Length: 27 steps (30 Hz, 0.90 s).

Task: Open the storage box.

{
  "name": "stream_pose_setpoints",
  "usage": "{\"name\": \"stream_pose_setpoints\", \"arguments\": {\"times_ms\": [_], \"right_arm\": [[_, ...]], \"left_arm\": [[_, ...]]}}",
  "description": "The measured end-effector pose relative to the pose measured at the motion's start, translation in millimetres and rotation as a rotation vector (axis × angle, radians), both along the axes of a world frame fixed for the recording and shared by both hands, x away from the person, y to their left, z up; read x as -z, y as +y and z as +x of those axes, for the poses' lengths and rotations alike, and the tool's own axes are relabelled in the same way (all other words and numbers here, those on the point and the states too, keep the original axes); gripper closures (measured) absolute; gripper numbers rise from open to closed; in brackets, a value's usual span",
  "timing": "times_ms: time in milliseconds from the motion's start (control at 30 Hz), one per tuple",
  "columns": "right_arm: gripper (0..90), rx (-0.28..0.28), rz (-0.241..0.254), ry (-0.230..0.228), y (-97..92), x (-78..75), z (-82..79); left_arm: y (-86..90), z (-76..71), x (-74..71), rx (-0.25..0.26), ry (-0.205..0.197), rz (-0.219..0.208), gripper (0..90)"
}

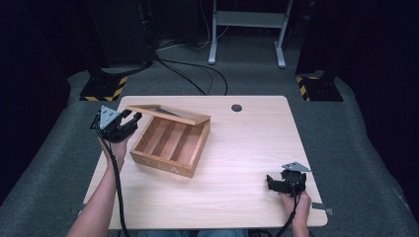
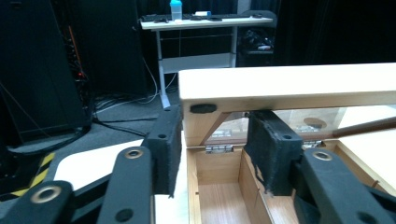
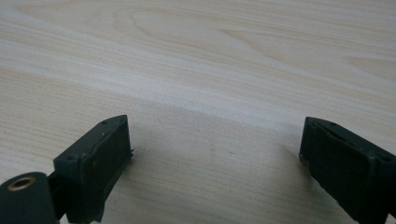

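Wooden box (image 1: 170, 148) on the left half of the worktop (image 1: 247, 148), set at an angle, pale to reddish wood, square, shallow, split inside by thin slats into long compartments. Faint lettering on the near wall, too small to read. Hinged lid (image 1: 168, 114) half raised, propped from the far edge, a flat frame of light wood with what looks like a clear pane, seen best in the left gripper view (image 2: 289, 86). Small metal hinges (image 2: 218, 149) at the back wall there; a dark rubbery pad (image 2: 203, 108) under the lid's corner.

Left gripper (image 1: 129, 120) at the lid's left corner, above the box's far-left edge. From its own camera (image 2: 212, 149), black foam-faced fingers (image 2: 271, 154) either side of the lid's corner post, one outside the box, one inside; jaws narrowed around that corner, though firm contact of the pads on the wood hard to confirm, a sliver of gap showing on the left. Inner pad's foam frayed along its lower edge.

Right gripper (image 1: 276, 183) well apart, resting low at the worktop's near right, grey three-cornered plate on top. From its own camera (image 3: 215, 163), jaws spread wide, bare pale wood grain between them, nothing held.

Worktop light laminate with rounded corners and a round cable hole (image 1: 236, 107) near the far edge. Beyond, grey carpet (image 1: 346, 123), black cables, a white desk frame (image 1: 247, 29); surroundings dark, hard to make out.
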State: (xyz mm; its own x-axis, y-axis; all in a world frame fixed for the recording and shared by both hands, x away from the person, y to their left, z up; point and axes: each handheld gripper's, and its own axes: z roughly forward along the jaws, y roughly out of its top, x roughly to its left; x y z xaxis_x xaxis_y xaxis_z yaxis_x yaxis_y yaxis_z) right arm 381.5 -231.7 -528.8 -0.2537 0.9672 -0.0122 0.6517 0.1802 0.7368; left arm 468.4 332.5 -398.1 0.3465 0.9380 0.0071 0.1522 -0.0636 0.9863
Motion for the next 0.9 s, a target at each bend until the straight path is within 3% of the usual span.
{"name": "stream_pose_setpoints", "arguments": {"times_ms": [300, 900], "right_arm": [[8.6, 0.0, -0.001, -0.003, -0.2, 0.0, 0.3], [8.7, 0.001, 0.001, -0.001, -0.2, 0.0, 0.3]], "left_arm": [[4.0, 5.5, -1.5, 0.006, 0.007, -0.02, 65.2], [1.6, 15.8, -14.6, 0.002, 0.051, -0.026, 66.0]]}}
